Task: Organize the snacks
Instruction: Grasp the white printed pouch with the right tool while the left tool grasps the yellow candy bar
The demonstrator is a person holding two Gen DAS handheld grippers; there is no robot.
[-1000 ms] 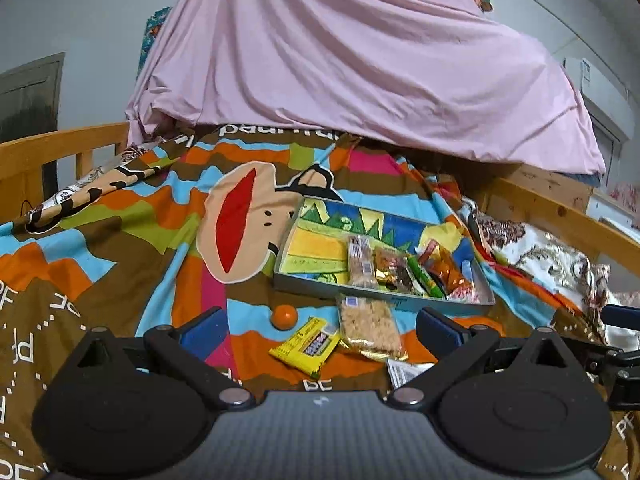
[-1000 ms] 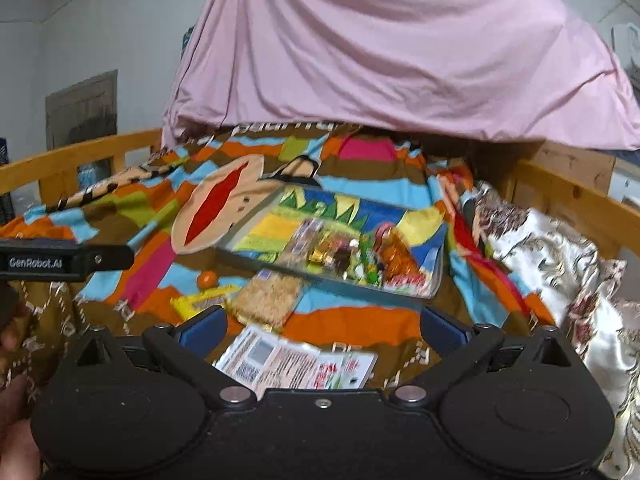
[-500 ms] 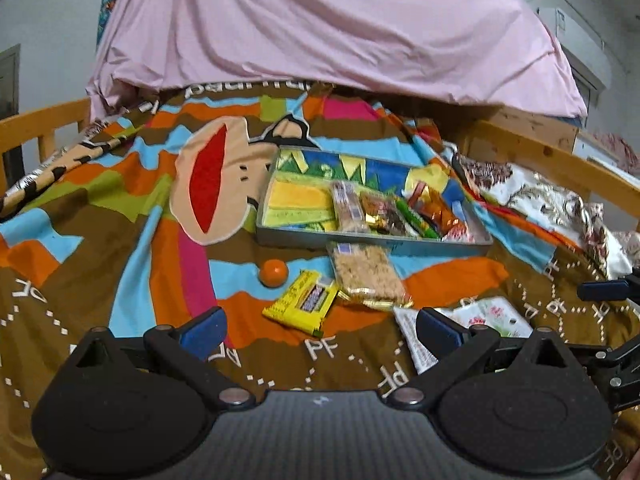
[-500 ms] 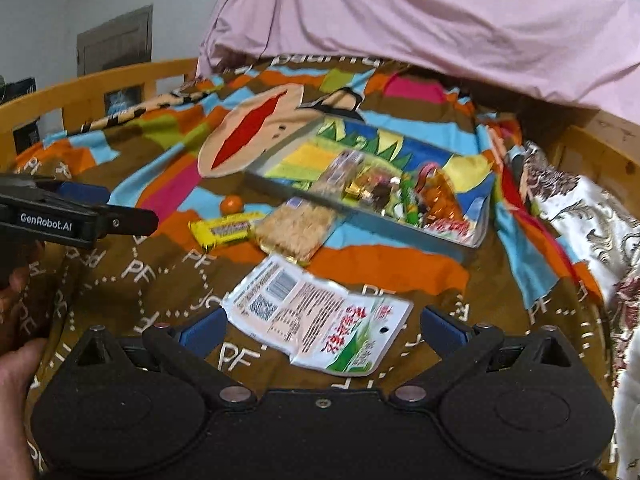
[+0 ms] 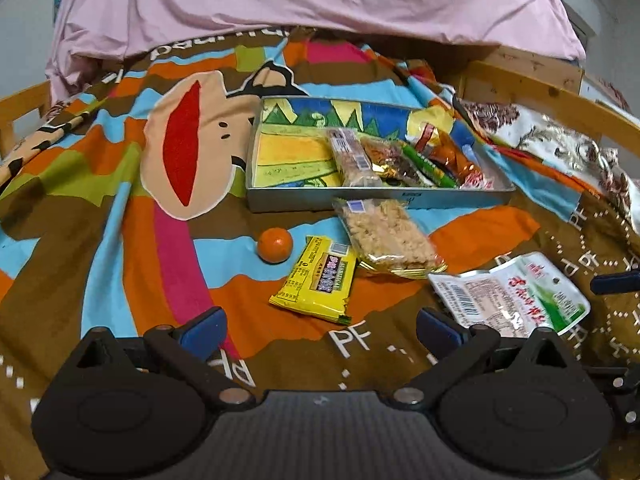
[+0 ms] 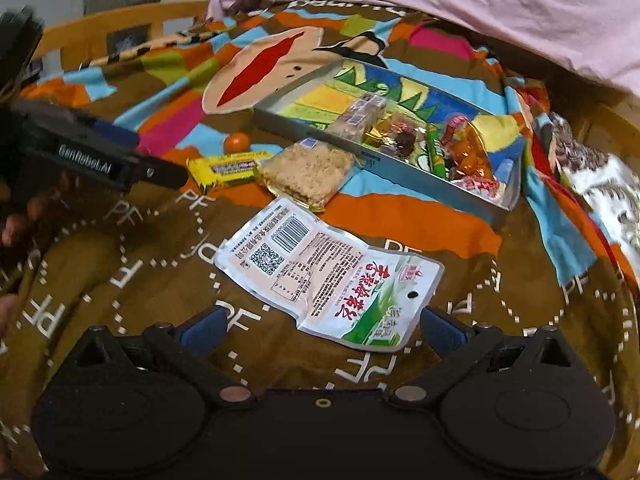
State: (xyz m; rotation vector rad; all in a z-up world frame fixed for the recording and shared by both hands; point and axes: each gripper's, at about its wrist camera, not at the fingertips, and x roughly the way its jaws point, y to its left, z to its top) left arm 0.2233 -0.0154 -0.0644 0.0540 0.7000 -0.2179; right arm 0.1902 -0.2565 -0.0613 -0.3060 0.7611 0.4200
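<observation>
Right tongs spread over flat glossy pouch, crinkly yellow wrapper

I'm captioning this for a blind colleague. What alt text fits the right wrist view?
Open right tongs hover over a white snack pouch on a colourful bedspread. Beyond lie a crispy bar, yellow packet, an orange ball and a snack-filled tray.

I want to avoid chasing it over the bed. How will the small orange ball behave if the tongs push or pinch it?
The orange ball is round and smooth-looking, so it will probably roll at a nudge. The blanket under it looks soft and uneven, which may slow it. Pinched off-centre, it could slip out sideways.
</observation>
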